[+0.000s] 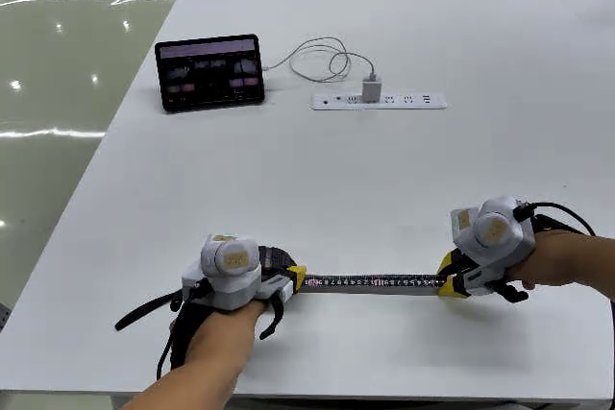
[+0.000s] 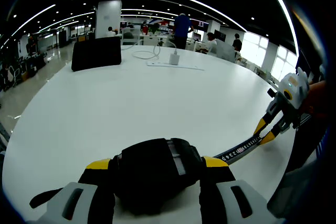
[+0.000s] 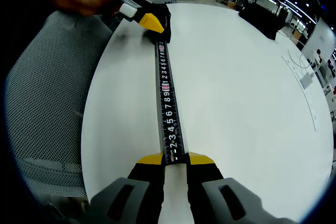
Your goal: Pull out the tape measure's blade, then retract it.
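While the blade was out: the blade point(image 3: 168, 103) lay flat and straight on the table point(image 1: 384, 170), parallel to the near edge, with its numbered face up. The pull-out was judged well advanced and the retraction not yet begun.
Case: the tape measure's black case point(image 2: 157, 174) sat close to the near edge, toward the near-left corner, and the blade left it on the side facing the other claw.
Left claw: the left claw point(image 1: 288, 280) was closed about the case, with a yellow-tipped jaw pressed to each side.
Right claw: the right claw point(image 3: 173, 158) was narrowed almost shut on the blade's free end, at the lowest numbers, near the near edge toward the right.
Left hand: the left hand point(image 1: 216, 328) reached in over the near edge and held its claw low, just above the table.
Right hand: the right hand point(image 1: 557, 256) came in from the right edge. Its claw was level and aimed back along the blade toward the case.
Technique, as a judgement: the pull was best kept in line with the blade and low, with the case pinned so that it could not skid. For retraction the end was best walked back under grip, not released to whip.
Far side: a tablet point(image 1: 209, 71) and a power strip point(image 1: 380, 100) lay well apart from the work.
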Demonstrator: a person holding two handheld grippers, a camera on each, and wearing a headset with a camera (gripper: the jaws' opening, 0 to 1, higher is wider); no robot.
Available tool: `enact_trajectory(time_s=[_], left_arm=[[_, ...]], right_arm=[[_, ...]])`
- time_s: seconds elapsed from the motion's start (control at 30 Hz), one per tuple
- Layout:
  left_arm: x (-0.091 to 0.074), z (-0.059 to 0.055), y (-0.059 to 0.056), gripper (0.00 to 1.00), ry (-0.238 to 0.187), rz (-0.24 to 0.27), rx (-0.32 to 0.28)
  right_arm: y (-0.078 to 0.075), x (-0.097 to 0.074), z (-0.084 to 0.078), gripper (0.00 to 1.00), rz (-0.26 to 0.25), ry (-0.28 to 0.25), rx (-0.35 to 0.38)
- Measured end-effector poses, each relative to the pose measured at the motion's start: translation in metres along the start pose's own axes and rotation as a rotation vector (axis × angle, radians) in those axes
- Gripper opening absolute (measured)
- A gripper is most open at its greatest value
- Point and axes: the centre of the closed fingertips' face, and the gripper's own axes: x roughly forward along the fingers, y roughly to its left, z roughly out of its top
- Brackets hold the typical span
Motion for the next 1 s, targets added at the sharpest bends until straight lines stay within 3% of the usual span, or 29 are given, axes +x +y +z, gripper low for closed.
enact_trajectory(time_s=[1.0], left_arm=[[0.001,-0.001,0.001,0.61,0.007,-0.004,0.003]], right_arm=[[0.003,0.006,0.015,0.12,-0.004,-0.022,0.001]])
